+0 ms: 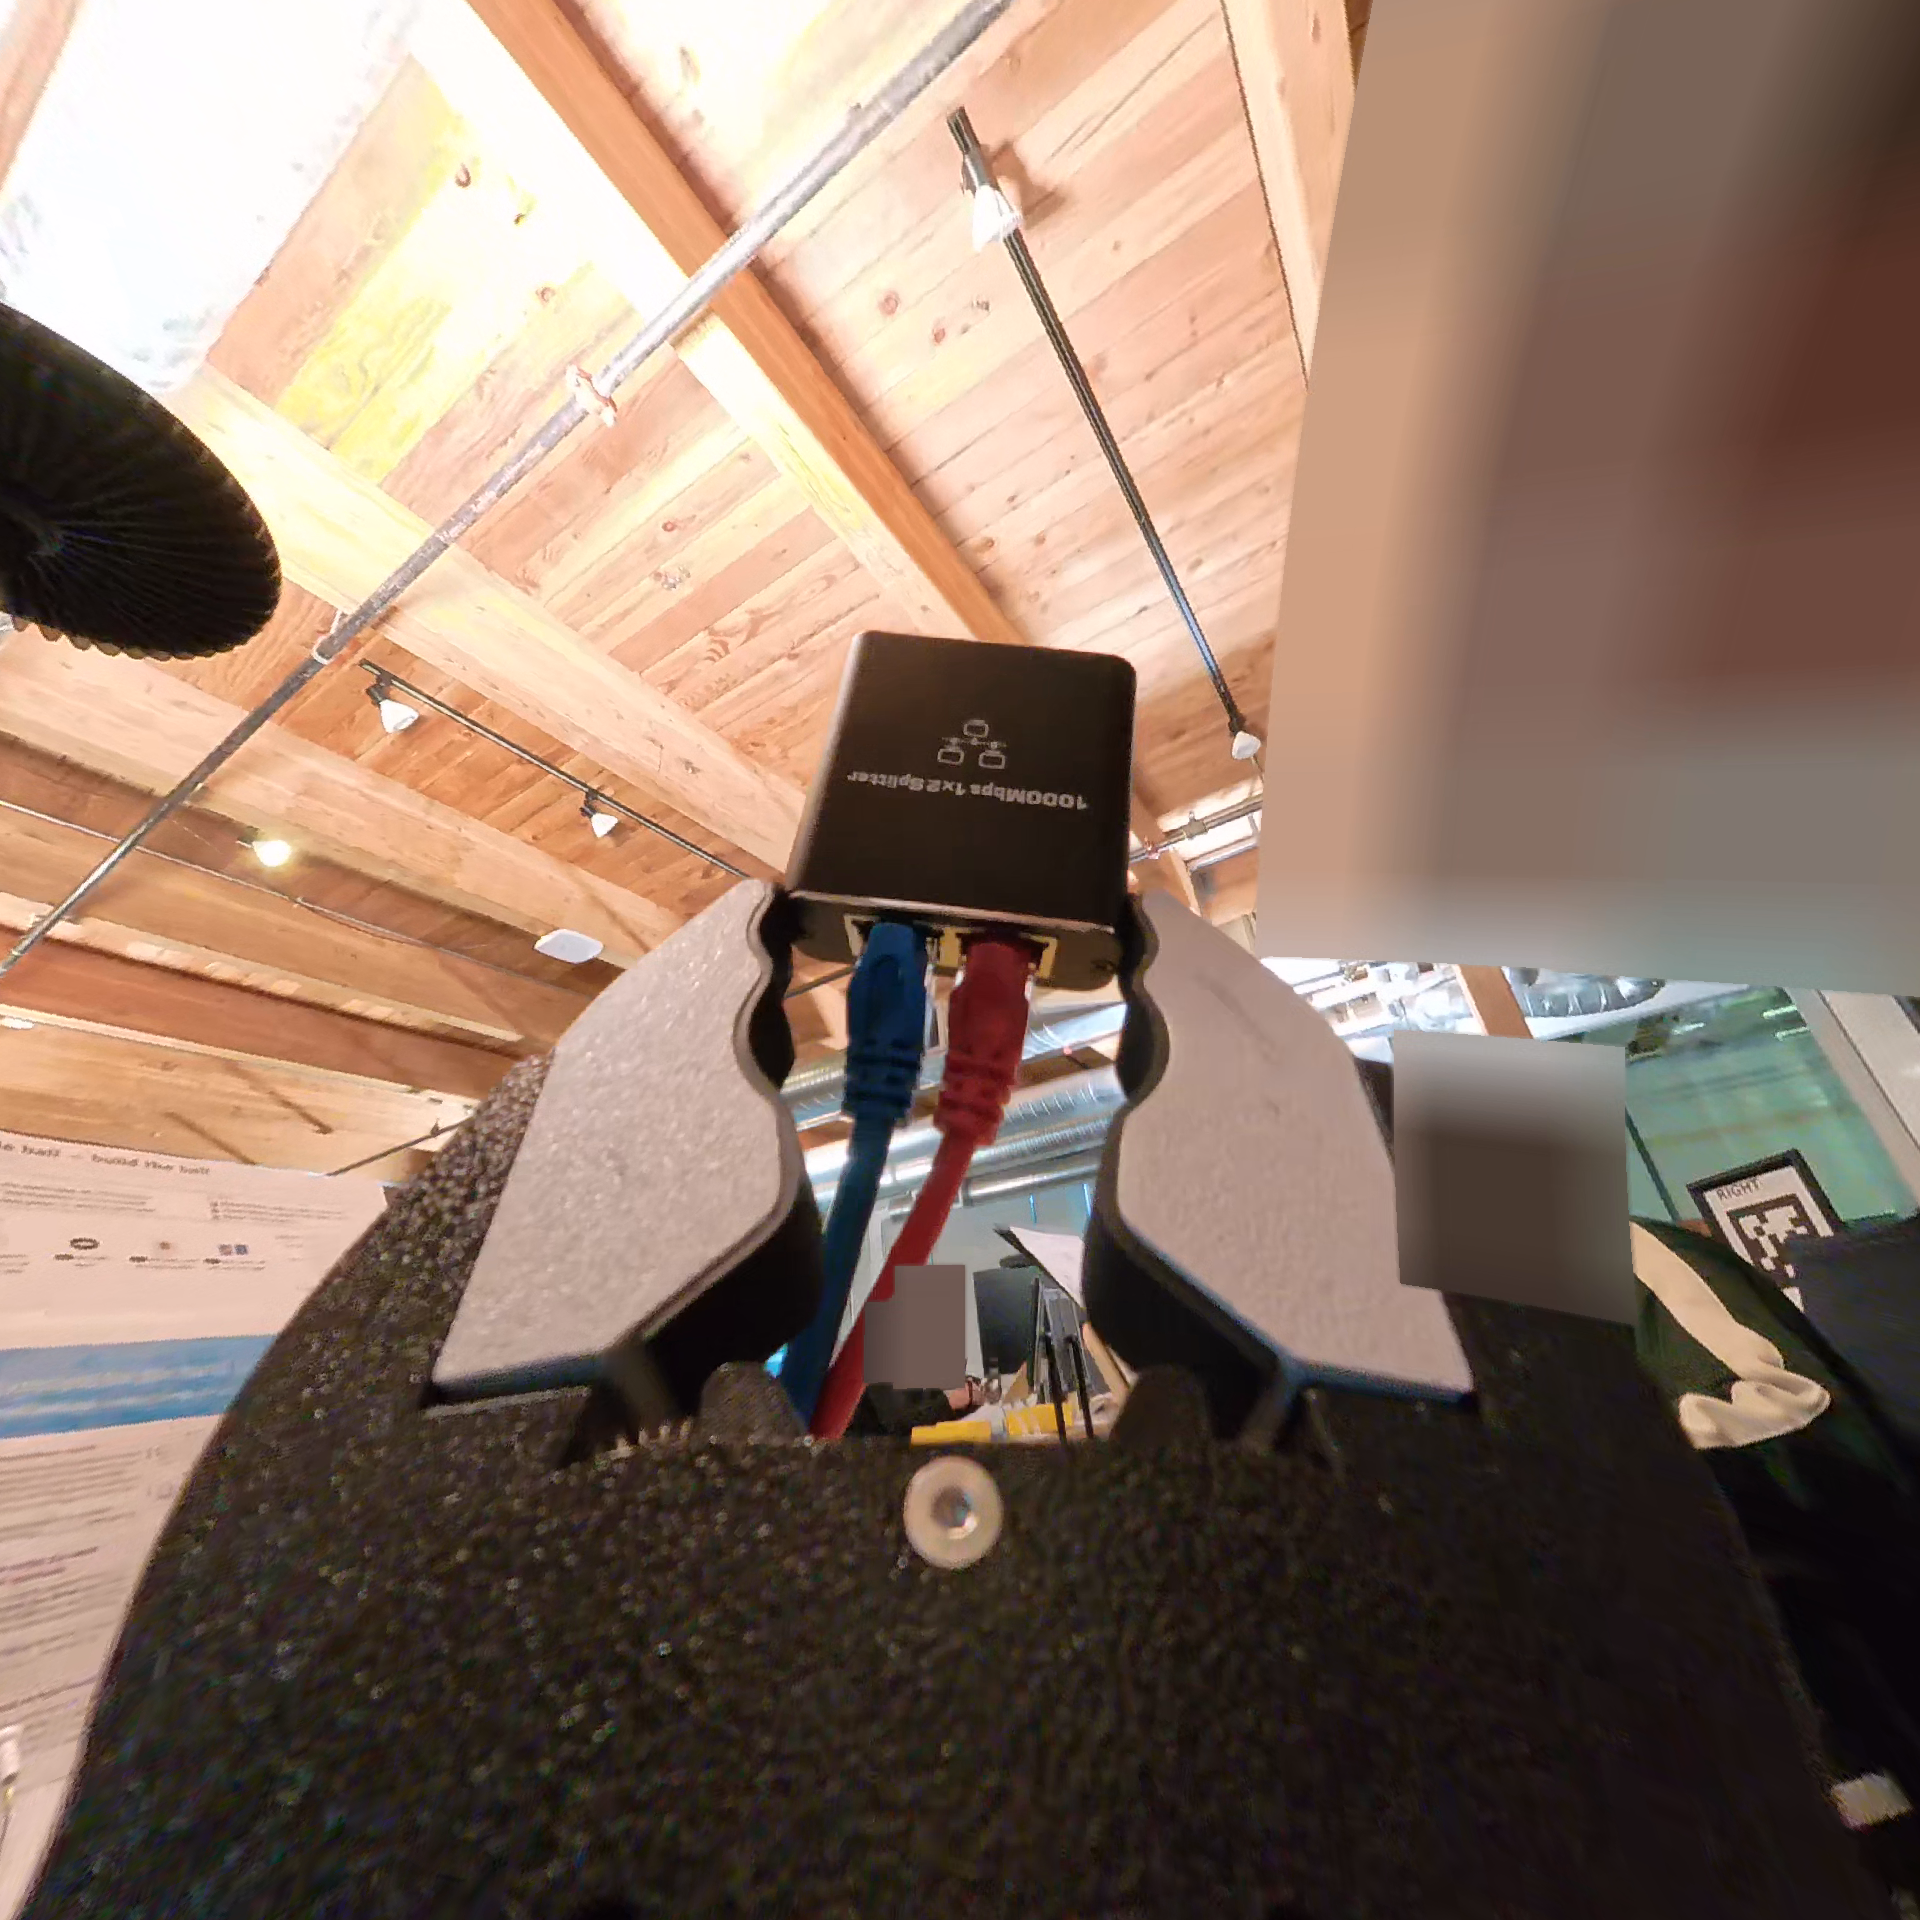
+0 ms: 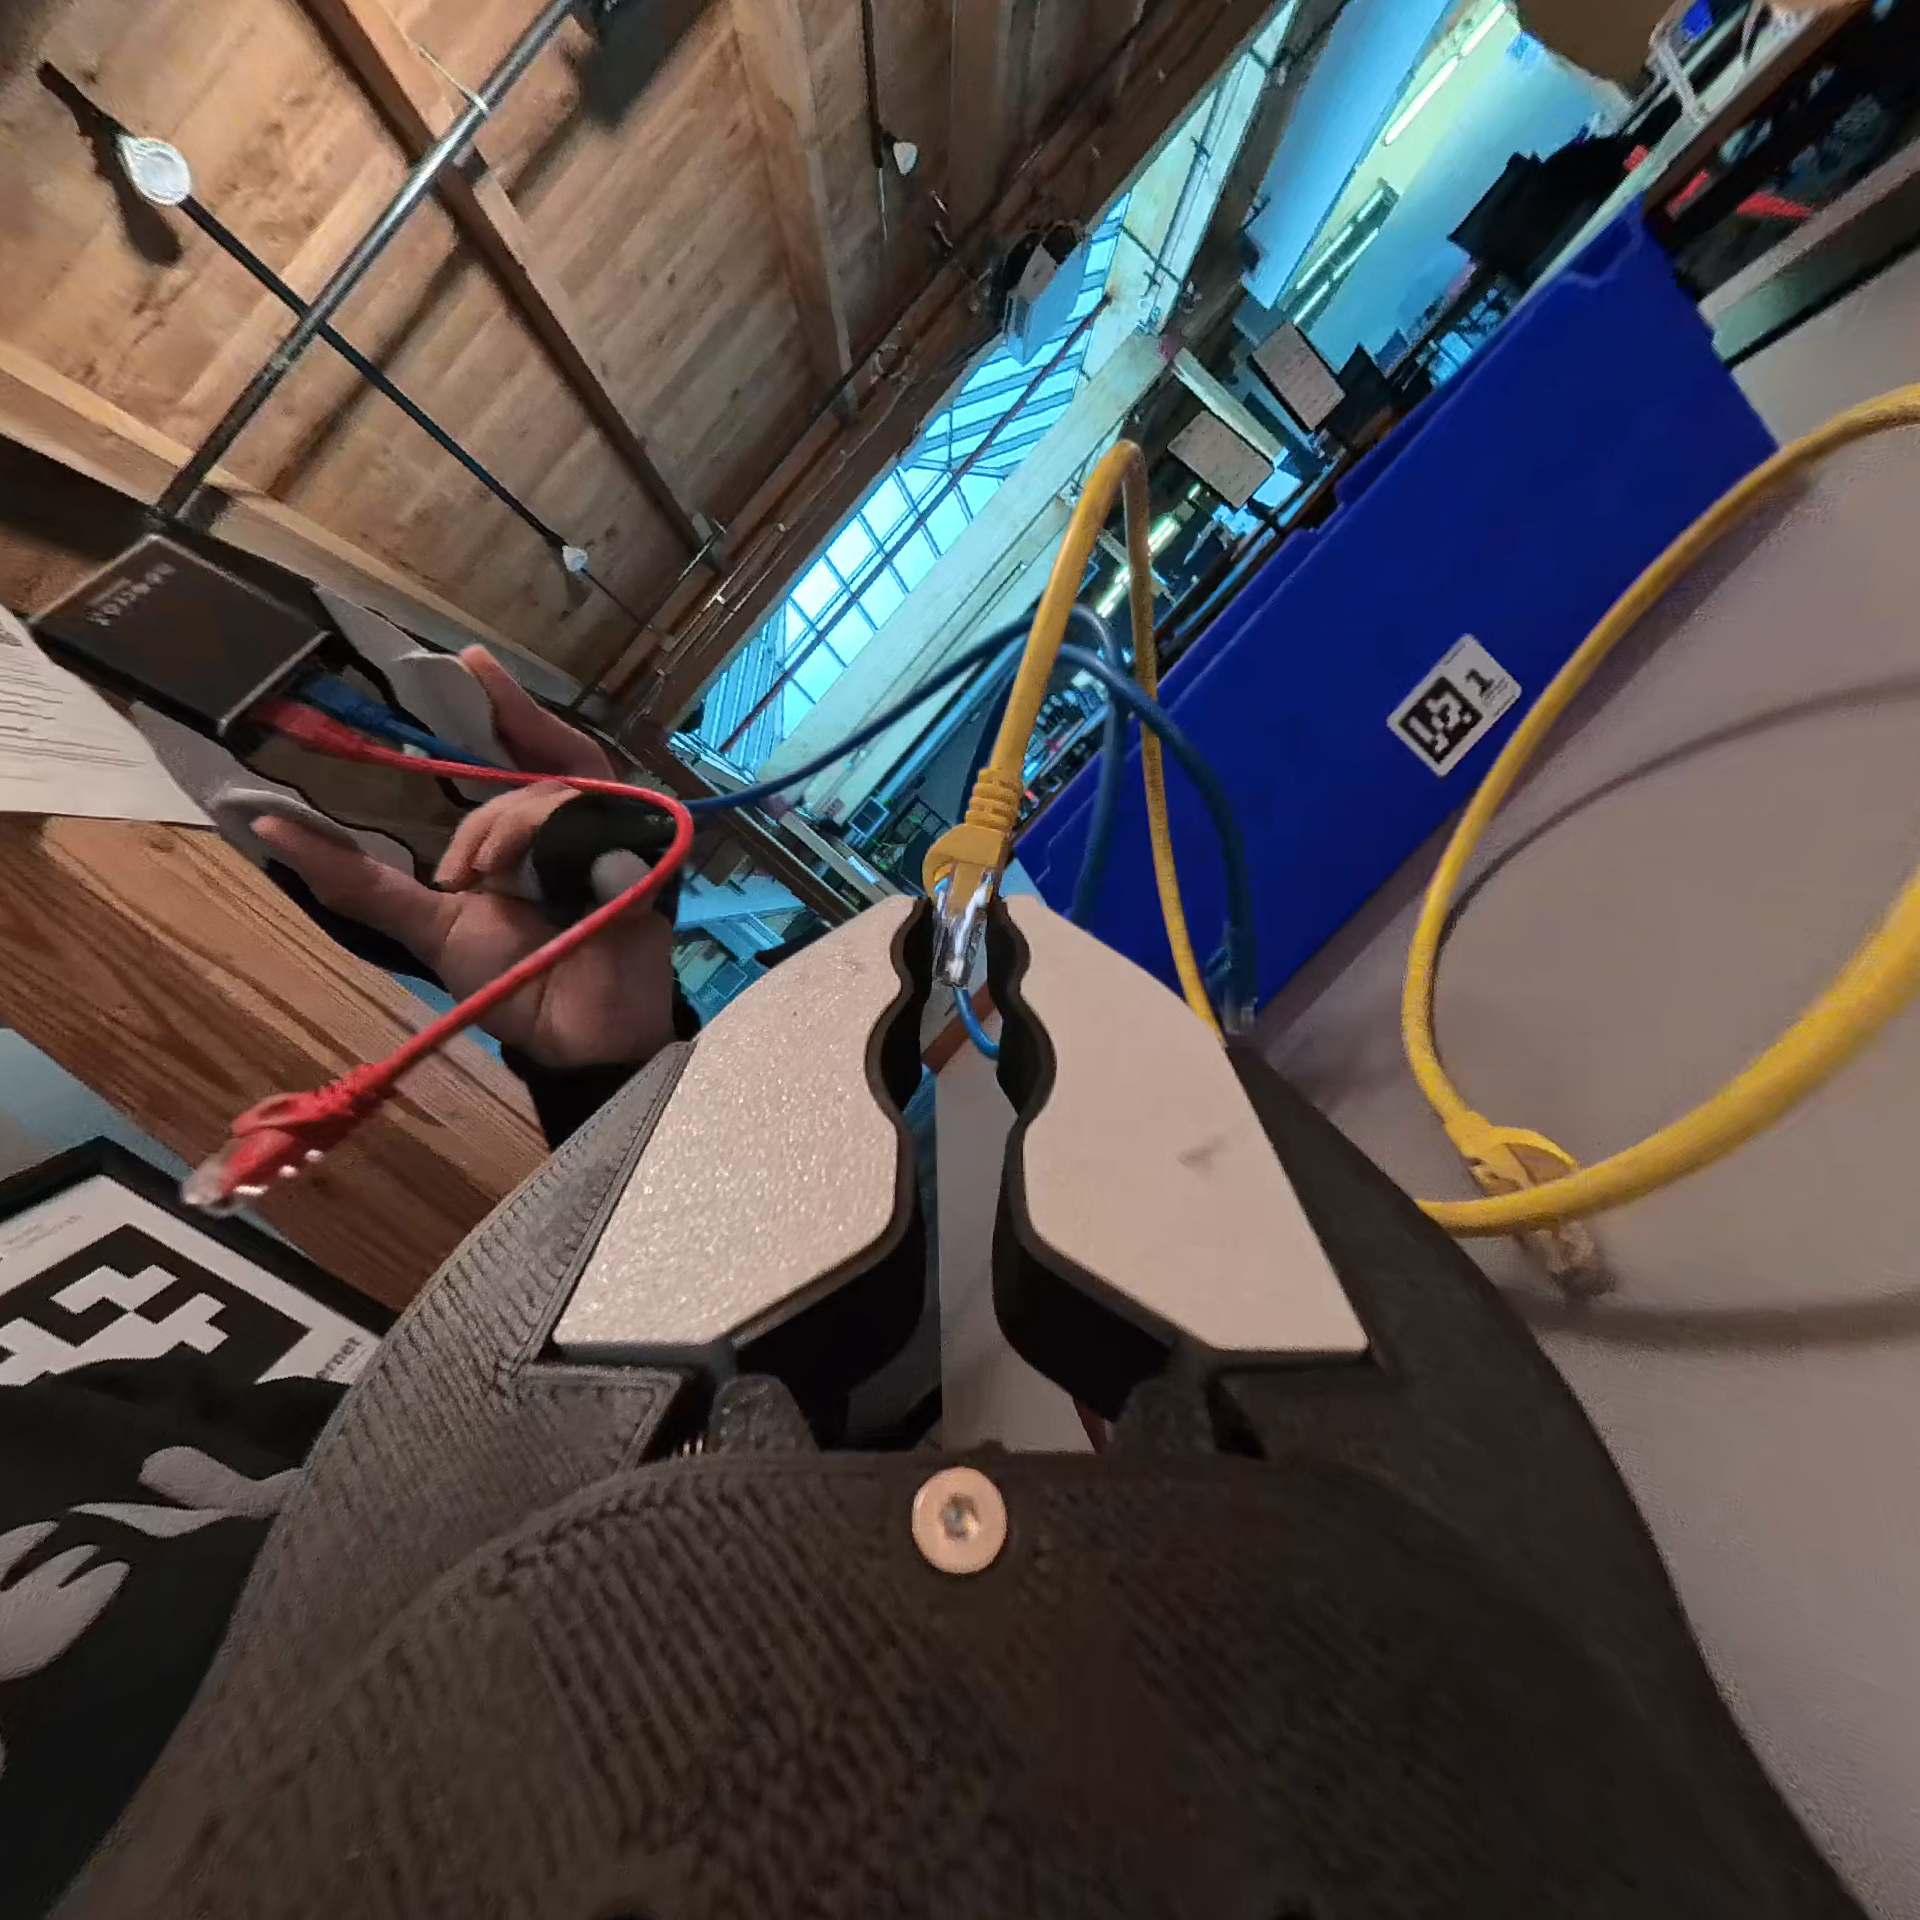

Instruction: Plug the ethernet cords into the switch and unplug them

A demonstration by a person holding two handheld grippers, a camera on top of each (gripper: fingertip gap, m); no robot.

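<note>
2 cords (blue, red) sat plugged in the switch, clamped by the left gripper; right gripper pinched yellow plug, needing alignment next.

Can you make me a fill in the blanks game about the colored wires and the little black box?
1. The left gripper holds the black box, which has a blue cord and a ____ cord plugged in.
2. The right gripper pinches the clear plug of a ____ cord.
3. The big bin on the table is ____.

Missing words: red; yellow; blue
</note>
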